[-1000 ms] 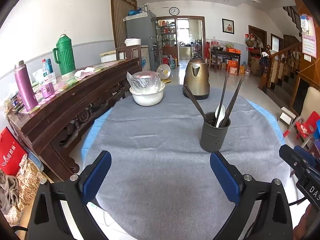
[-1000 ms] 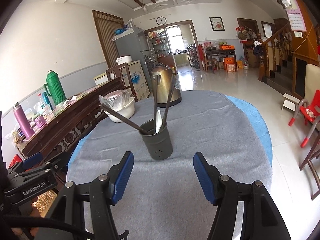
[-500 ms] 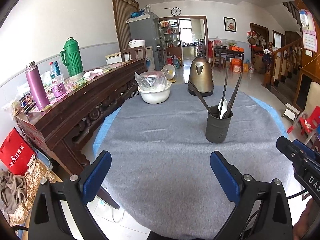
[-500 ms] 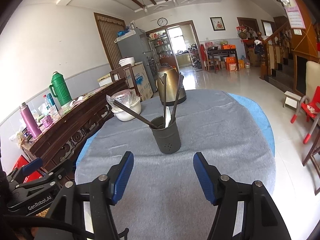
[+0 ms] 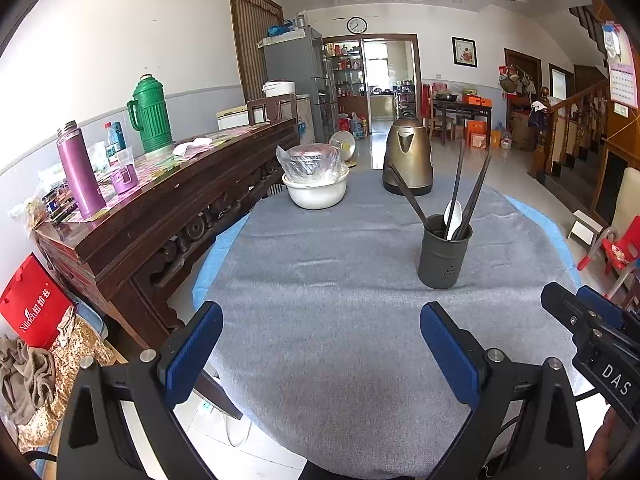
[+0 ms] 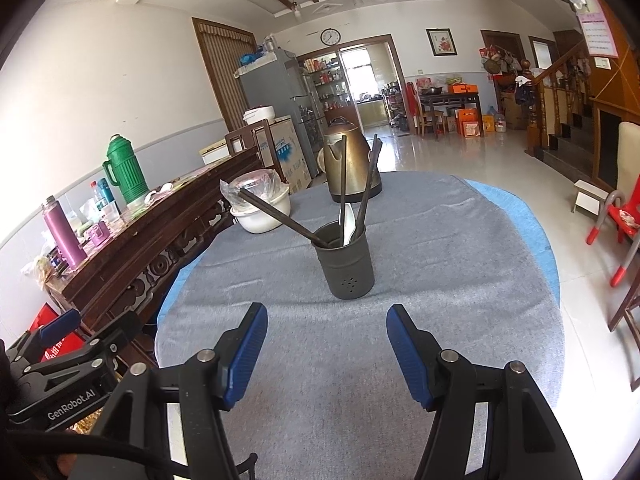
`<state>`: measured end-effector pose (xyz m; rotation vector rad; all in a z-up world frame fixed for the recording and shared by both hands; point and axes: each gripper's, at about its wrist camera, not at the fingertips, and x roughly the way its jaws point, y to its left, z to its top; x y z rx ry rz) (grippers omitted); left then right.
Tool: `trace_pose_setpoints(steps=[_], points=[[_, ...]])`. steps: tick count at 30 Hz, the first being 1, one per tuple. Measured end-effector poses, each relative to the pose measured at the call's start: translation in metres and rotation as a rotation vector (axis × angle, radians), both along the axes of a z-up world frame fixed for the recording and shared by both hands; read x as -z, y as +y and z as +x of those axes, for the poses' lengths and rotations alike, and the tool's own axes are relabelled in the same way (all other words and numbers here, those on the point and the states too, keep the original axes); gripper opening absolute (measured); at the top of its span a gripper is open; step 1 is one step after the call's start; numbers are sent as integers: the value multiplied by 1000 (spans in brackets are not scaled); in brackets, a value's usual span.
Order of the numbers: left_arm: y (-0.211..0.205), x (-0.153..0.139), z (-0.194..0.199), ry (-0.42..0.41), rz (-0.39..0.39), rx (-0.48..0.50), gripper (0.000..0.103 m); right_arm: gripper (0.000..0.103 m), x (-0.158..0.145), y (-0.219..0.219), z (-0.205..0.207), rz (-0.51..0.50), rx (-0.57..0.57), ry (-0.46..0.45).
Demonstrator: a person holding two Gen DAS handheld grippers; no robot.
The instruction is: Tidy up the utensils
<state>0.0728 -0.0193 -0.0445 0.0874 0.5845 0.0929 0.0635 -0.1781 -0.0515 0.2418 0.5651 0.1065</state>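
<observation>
Left gripper (image 5: 320, 340) jaws wide apart, nothing btwn them, right gripper (image 6: 326, 338) same, wide & empty, dark utensil holder (image 6: 347, 265) w/ chopsticks (image 6: 276, 216) & white spoon (image 6: 349, 226) upright on grey table cloth (image 6: 440, 264), ahead of both grippers, apart from pads.

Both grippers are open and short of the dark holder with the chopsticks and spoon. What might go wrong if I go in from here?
1. The dark grey cylindrical utensil holder stands free on the grey felt table cover; a sideways pull on the slanted dark chopsticks may tip it.
2. The white plastic spoon sits between chopsticks, so the right gripper could snag both.
3. The left gripper hangs over the near table edge.
</observation>
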Motion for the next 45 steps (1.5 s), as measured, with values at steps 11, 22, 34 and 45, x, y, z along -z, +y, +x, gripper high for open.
trace_pose_setpoints(steps=[11,22,34,45], points=[[1,1,0,6,-5,2,99,66,-1,-1,0,2,1,-2],[3,5,-2,11,-7,1,99,66,-1,2,0,3,1,-1],[6,8,-1,23,-17,-8,99,66,-1,6,-3,-1,-3,-7],[8,9,-2,26,-25,-12,99,66,-3,10,-5,-8,-6,-16]])
